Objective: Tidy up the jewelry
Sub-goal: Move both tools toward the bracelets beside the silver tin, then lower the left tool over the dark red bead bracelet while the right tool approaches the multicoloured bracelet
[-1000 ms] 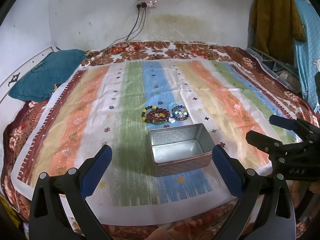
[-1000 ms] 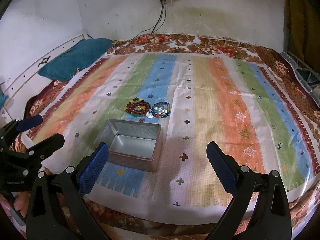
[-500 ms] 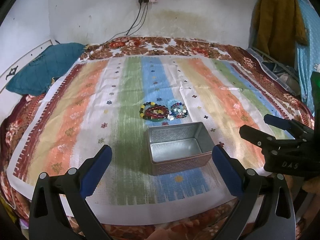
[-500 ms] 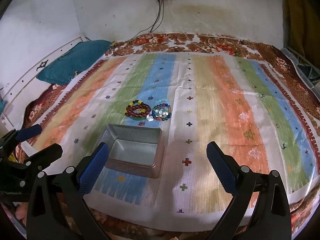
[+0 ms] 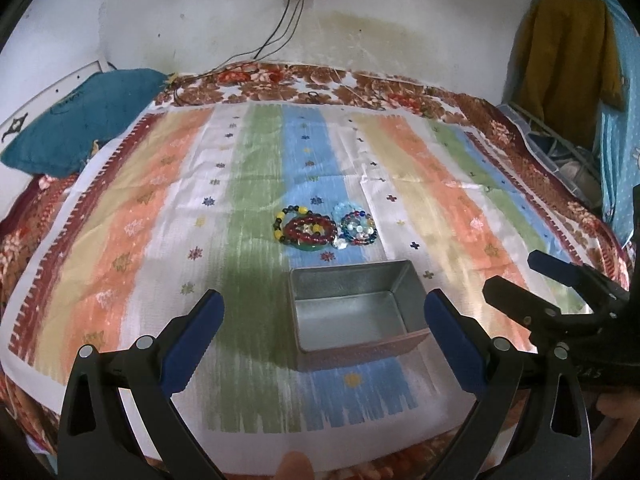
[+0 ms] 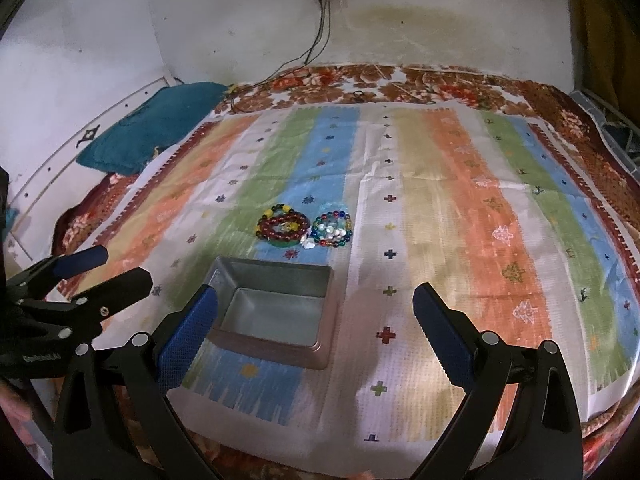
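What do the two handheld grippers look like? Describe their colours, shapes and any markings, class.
The left gripper and the right gripper look alike: black plastic frames shaped like spring clamps, each with two long fingers ending in blue, textured pads. Silver rivets dot the pivot points. Pale lettering marks each body's side, too blurred to read. No cables or sleeves are visible.

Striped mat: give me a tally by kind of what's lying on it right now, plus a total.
Bead bracelet piles: 2, the red and yellow pile and the blue and clear pile; the bracelets overlap, so single ones can't be counted.
Metal tin: 1, open, nothing inside.
Total: 3, all on the striped mat.
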Demonstrator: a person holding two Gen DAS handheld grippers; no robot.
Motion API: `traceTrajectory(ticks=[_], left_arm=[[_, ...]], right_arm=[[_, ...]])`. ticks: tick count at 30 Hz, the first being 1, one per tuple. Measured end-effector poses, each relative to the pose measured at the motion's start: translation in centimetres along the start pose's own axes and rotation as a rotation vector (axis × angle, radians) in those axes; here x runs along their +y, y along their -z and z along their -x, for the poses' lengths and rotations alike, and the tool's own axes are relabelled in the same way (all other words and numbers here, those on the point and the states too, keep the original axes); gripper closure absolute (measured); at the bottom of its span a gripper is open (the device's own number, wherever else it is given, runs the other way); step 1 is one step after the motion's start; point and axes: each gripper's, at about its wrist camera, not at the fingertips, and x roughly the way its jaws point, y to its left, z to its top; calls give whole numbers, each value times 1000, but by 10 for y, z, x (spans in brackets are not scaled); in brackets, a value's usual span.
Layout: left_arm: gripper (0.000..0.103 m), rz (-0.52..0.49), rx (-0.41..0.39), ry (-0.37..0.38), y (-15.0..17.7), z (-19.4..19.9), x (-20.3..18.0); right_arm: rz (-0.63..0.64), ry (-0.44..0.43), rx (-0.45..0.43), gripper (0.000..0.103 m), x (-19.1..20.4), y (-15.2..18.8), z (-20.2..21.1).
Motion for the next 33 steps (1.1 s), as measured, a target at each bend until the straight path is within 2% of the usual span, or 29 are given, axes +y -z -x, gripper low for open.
traceTrajectory(ticks=[3, 8, 12, 16, 19, 23, 27, 33], left_arm=[[5, -3, 18, 4, -1, -6, 2], [5, -12, -6, 2, -5, -10, 3], [5, -21, -5, 43, -9, -16, 2], [5, -48, -35, 6, -12, -16, -1], [5, -67, -5, -6, -14, -21, -2], [5, -74, 35, -76, -16, -29, 1], [5, -51, 50, -52, -20, -33, 9], [6, -51, 85, -89, -27, -48, 10]], right_arm=[[-23, 0, 6, 4, -5, -2, -3], [-23, 15, 12, 4, -9, -6, -8], [-11, 23, 8, 4, -11, -9, -11], [-6, 72, -2, 4, -15, -14, -14], [-7, 71, -5, 4, -19, -17, -16], [4, 95, -7, 4, -23, -22, -21], [21, 105, 3, 4, -22, -25, -27], [0, 100, 32, 4, -26, -29, -38]])
